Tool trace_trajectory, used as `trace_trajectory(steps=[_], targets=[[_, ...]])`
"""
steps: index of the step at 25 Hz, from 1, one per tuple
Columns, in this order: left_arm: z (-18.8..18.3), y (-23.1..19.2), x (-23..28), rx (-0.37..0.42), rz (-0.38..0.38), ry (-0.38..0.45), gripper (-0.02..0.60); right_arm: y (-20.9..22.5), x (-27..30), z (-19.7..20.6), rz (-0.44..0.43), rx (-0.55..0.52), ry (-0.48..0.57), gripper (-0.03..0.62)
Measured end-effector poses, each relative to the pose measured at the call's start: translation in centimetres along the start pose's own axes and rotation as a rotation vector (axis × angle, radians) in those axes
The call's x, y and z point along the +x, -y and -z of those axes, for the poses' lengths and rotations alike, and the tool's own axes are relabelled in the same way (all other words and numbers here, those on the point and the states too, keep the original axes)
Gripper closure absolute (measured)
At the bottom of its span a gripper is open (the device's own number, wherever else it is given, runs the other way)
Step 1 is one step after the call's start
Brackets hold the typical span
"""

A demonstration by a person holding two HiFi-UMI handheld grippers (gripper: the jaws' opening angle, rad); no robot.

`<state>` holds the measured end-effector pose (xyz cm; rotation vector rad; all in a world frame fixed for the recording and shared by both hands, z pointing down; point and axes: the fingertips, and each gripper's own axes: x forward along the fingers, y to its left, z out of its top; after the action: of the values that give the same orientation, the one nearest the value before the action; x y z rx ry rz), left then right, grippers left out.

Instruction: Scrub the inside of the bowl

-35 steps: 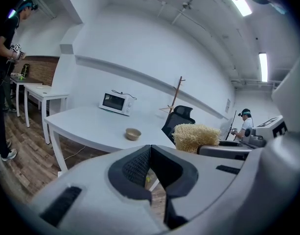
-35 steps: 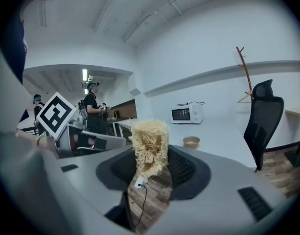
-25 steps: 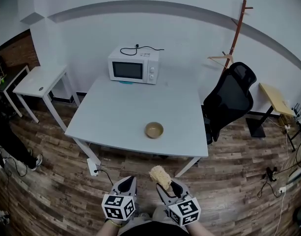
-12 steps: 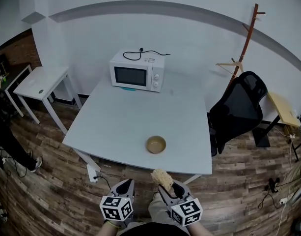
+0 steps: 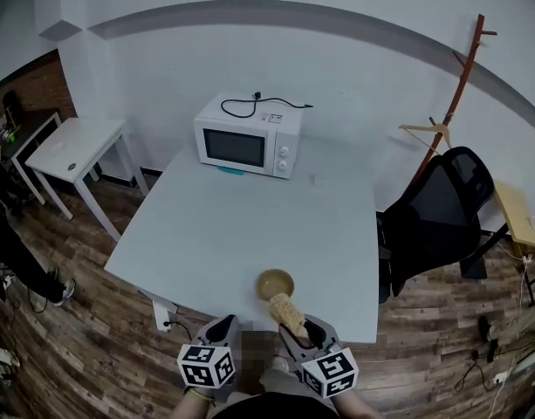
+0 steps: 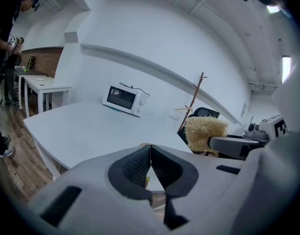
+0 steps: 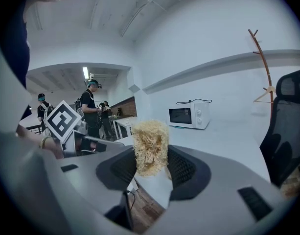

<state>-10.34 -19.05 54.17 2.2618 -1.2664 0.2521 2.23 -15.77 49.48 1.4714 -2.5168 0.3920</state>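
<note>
at six o'clock on the tabletop [image 5: 223, 225] sits the bowl [image 5: 275, 284]; the right tool [image 5: 300, 328] clamps a scrubber [image 5: 286, 311] for scouring, the left tool [image 5: 222, 326], closed empty, could steady it.

Small tan bowl [image 5: 276, 284] sits upright near the 6 o'clock edge of the worktop [image 5: 223, 225]. Straw-yellow fibrous scrubber [image 5: 287, 312] is just off the bowl's 5 o'clock, sticking up, pinched in the right tool [image 5: 299, 330].

tan bowl [image 5: 275, 284] on a white surface [image 5: 232, 225]; straw-yellow scrubber [image 5: 286, 312]; white microwave [image 5: 247, 135] at 12 o'clock; black-and-white marker cubes [image 5: 206, 366].
</note>
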Motion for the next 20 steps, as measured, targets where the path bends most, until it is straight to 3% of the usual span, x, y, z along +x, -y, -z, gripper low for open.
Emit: trace_trajectory(steps=[8,18,20], targets=[[-0.2,-0.1,6.0,-0.017,-0.007,-0.051,0.563,4.8,3.3,0.1,-0.031,-0.031,-0.048,0.418],[2.4,-1.9,12.9,-0.093,-0.046,-0.151,0.558,8.3,6.7,2.5,-0.124,-0.07,-0.148,0.418],[3.0,-2.1,14.1,-0.127,-0.034,-0.171,0.476,8.8,7.2,2.7,-0.135,-0.073,-0.157,0.418]])
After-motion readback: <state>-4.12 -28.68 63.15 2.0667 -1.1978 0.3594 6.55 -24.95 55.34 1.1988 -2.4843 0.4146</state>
